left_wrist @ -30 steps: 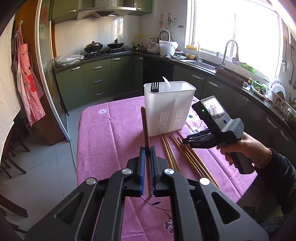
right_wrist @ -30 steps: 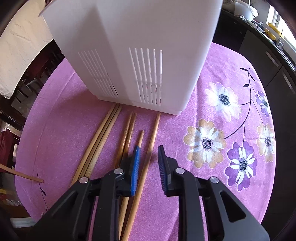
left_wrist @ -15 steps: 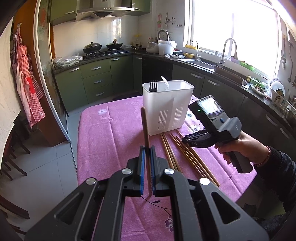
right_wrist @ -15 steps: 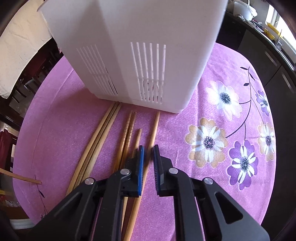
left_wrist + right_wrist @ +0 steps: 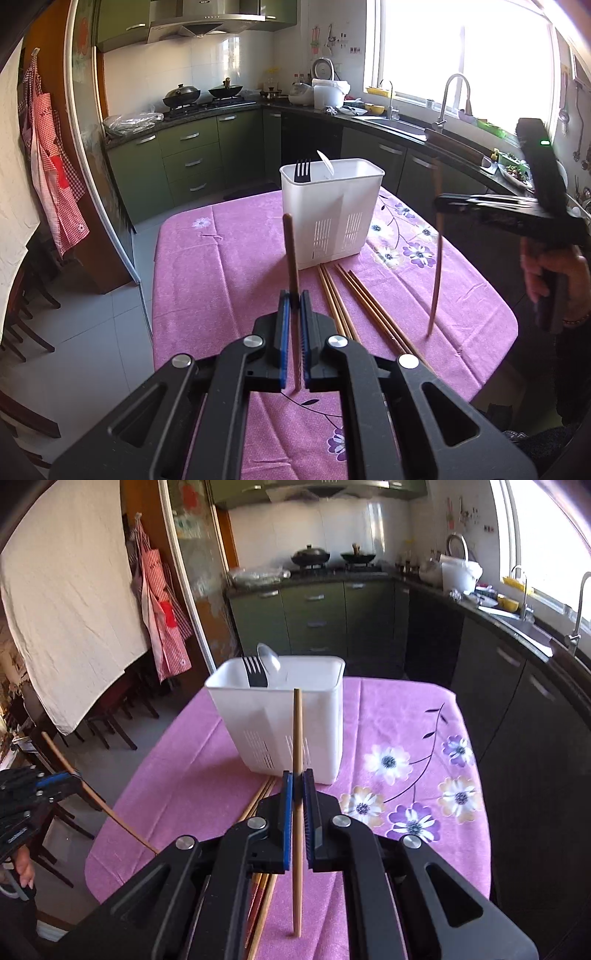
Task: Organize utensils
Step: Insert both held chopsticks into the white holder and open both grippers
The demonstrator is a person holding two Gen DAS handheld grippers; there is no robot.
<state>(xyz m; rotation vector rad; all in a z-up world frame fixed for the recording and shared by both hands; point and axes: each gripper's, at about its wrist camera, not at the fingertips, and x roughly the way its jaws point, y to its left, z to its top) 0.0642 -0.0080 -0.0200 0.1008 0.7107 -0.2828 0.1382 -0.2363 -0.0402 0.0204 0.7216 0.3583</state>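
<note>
Left wrist view: the left gripper (image 5: 294, 306) at frame bottom is clamped on a dark brown wooden chopstick (image 5: 290, 254). The right gripper (image 5: 443, 202), at right edge, is gripping a lighter bamboo chopstick (image 5: 436, 273), lifted off the pink floral tablecloth (image 5: 221, 266).

Right wrist view: jaws were just closing and are now pinched on that chopstick. Next move, judged: both to be dropped into the white slotted plastic caddy (image 5: 273, 720) at centre, w/ black fork (image 5: 253, 672) & white spoon (image 5: 269, 659) inside. Loose chopsticks (image 5: 351, 295) remain by its base.
</note>
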